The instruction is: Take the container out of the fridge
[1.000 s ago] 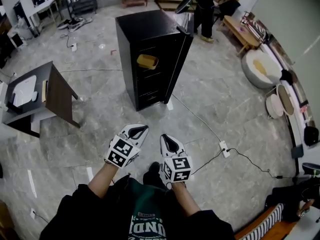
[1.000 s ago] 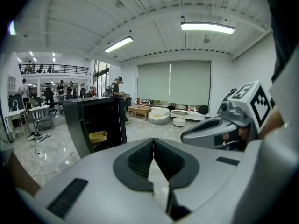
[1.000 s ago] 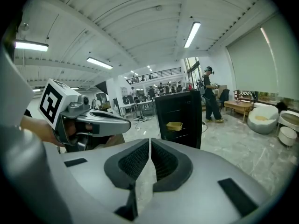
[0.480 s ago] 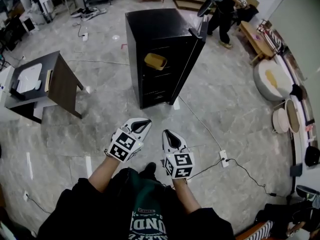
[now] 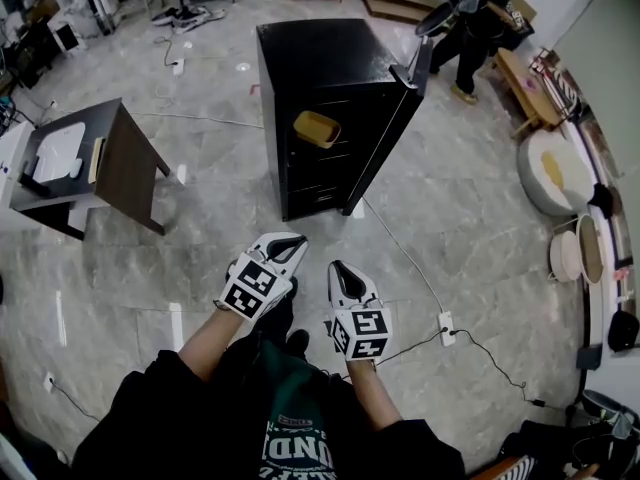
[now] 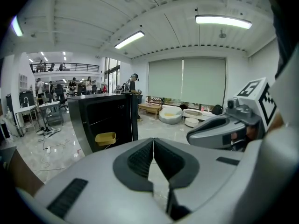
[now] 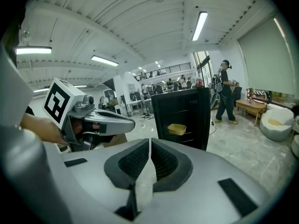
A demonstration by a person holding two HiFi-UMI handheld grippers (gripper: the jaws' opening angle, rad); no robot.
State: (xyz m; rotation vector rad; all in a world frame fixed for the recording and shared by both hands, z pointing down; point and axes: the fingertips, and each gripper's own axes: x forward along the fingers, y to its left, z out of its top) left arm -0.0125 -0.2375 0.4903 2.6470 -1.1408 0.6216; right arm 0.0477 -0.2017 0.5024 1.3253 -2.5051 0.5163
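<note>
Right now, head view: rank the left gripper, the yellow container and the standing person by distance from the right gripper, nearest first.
From the right gripper:
1. left gripper, right beside it, on its left.
2. yellow container, ahead, in the open fridge.
3. standing person, beyond the fridge, at the far right.

Yellow container (image 7: 176, 129) inside open fridge (image 7: 202, 120)

We face the fridge (image 5: 320, 63) ahead, container (image 5: 316, 128) on a shelf inside it, door (image 5: 395, 128) open at its right, desk (image 5: 130, 168) off to our left, person (image 5: 478, 23) beyond the fridge
</note>
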